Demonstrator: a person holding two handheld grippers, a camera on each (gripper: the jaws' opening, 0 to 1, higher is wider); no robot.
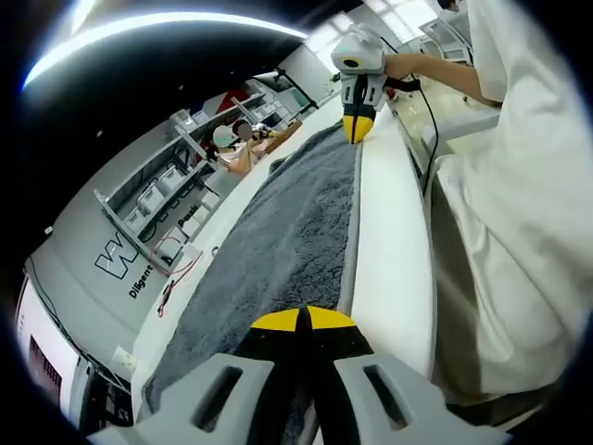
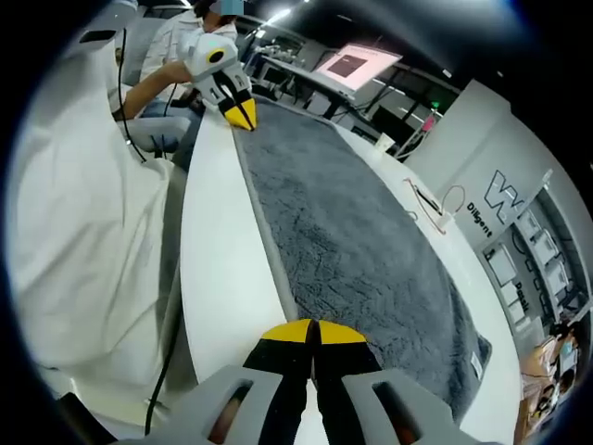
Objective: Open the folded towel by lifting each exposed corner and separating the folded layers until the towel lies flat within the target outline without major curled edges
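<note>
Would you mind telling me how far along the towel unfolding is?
Mostly done: the grey towel lies spread out along the white table. In hand: the left gripper and the right gripper each pinch a corner on the near edge, jaws shut. Left: letting go; no outline is visible to check against.

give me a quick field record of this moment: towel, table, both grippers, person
towel: grey towel spread along the white table, looks mostly flat
left gripper: left gripper jaws closed at the near edge of the towel, a pinch of the edge likely
right gripper: right gripper jaws closed at the same long edge, far end from the left
person: white sleeve beside the table
</note>
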